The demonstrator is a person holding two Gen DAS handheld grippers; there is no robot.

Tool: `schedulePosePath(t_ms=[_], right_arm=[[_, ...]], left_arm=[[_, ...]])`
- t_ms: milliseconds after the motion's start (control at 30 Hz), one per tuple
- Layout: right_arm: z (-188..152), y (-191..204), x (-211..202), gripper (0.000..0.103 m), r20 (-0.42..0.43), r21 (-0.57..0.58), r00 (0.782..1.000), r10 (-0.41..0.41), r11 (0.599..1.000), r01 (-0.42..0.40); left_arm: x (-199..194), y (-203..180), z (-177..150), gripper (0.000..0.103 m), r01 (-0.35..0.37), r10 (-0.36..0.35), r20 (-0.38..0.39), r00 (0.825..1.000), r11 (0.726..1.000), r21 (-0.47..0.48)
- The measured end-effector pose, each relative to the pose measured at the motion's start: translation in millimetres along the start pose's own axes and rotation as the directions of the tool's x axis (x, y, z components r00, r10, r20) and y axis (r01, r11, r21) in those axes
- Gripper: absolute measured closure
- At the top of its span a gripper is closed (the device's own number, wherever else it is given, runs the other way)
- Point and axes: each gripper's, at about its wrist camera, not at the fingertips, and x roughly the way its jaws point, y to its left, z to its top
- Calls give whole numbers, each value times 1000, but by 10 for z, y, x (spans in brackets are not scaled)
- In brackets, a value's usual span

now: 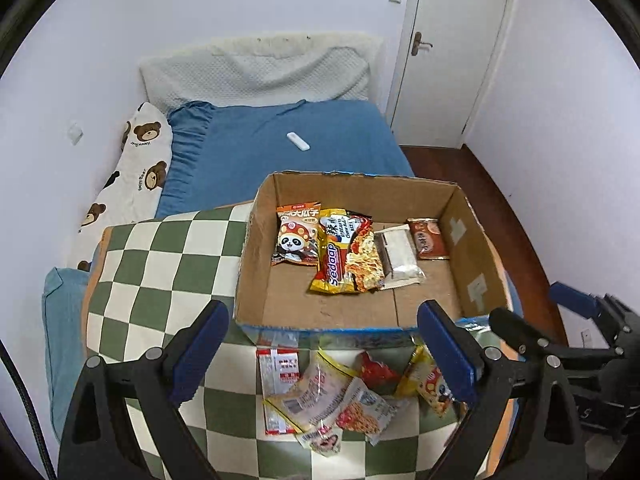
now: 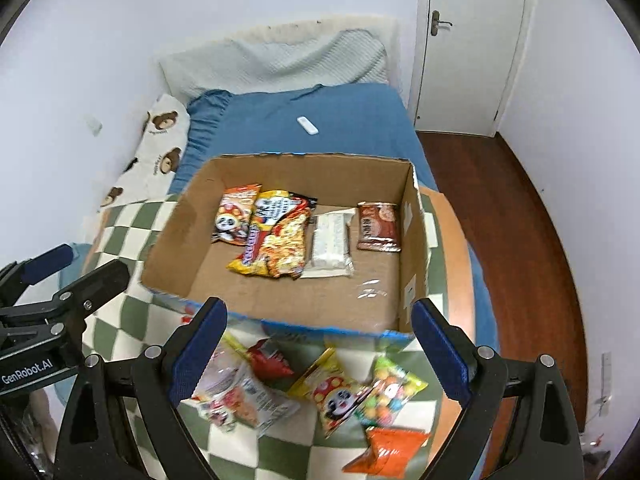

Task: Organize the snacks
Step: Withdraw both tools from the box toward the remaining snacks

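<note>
Both claws hang spread and hold nothing. My left claw (image 1: 326,354) hovers over the near edge of the box (image 1: 252,240), its blue pads (image 1: 448,354) wide apart. My right claw (image 2: 320,354) hovers just beside it on the right, jaws equally wide.

That box is open cardboard, sitting on a green and white checked cloth (image 1: 160,272) laid over a bed with a blue sheet (image 1: 280,136). Four snacks lie in a row across its far half. From left to right: a panda bag (image 1: 296,240), a yellow noodle pack (image 1: 346,258) overlapping it, a white packet (image 1: 398,254), and a brown packet (image 1: 428,238) slightly apart.

More snacks lie loose on the cloth, near the box's front wall and below my claws. They include a clear packet with red print (image 1: 278,376), a crumpled noodle wrapper (image 1: 332,400), a red packet (image 2: 268,360), a yellow panda bag (image 2: 332,394), a candy bag (image 2: 390,394) and an orange packet (image 2: 386,450).

Far off on the sheet rests a small white remote (image 1: 298,141). A bear-print pillow (image 1: 136,168) lies along the left wall. A white door (image 1: 452,48) stands at the far right.
</note>
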Motion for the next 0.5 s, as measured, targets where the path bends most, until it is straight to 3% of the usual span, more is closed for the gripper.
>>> schedulePosePath(t_ms=[200, 300, 400, 500], right_arm=[[-394, -134, -1, 7, -45, 95, 997, 62, 994, -58], [-664, -216, 213, 7, -109, 145, 989, 104, 986, -88], [-978, -192, 509, 9, -182, 140, 976, 118, 986, -93], [-1210, -179, 696, 14, -221, 147, 967, 124, 985, -93]], left_arm=[[138, 106, -416, 6, -32, 30, -79, 996, 999, -25], [468, 143, -743, 6, -60, 62, -178, 982, 998, 13], [889, 46, -1028, 6, -122, 161, -235, 959, 977, 174], [1312, -105, -1264, 6, -129, 233, -286, 929, 931, 340]])
